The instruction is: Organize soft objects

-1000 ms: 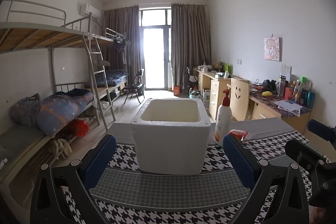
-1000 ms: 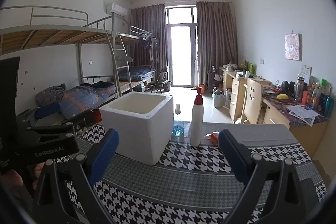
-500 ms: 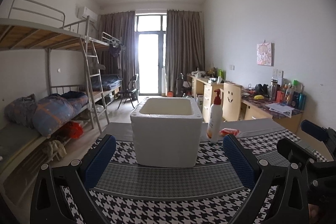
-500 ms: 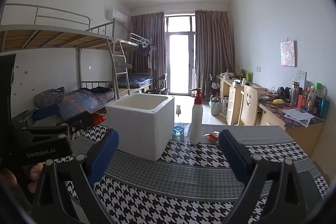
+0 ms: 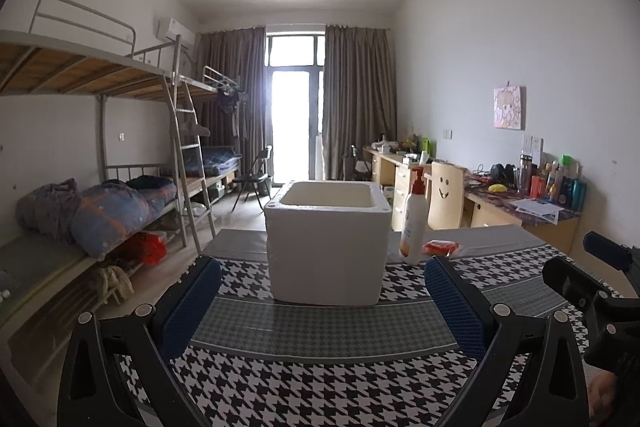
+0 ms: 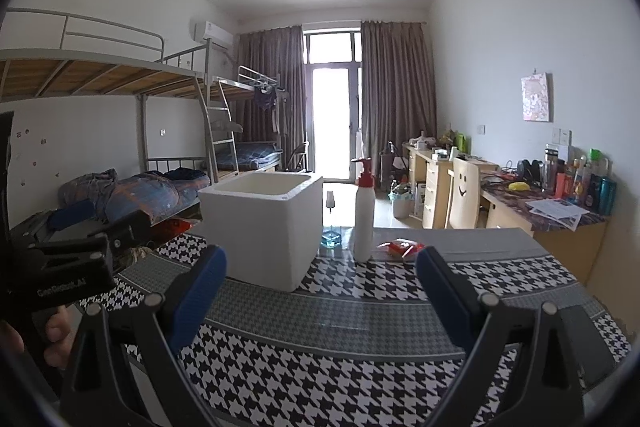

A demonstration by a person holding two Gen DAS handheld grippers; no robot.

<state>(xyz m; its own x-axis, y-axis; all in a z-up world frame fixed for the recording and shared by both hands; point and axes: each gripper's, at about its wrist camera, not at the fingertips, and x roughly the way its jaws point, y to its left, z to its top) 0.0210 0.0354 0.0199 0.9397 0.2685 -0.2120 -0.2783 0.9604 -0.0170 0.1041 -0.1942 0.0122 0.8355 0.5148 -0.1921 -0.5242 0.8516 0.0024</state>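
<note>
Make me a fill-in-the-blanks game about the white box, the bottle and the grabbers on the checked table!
1. The white box has no lid, so its top is ____.
2. The pump on the white bottle is coloured ____.
3. Both the left gripper and the right gripper hold ____ between their blue pads.
4. The small red packet lies on the table, not in the ____.

Missing words: open; red; nothing; box

Houndstooth table [image 5: 320, 379]: foam box [image 5: 326, 247], bottle [image 5: 414, 219], packet [image 5: 440, 247]
</note>
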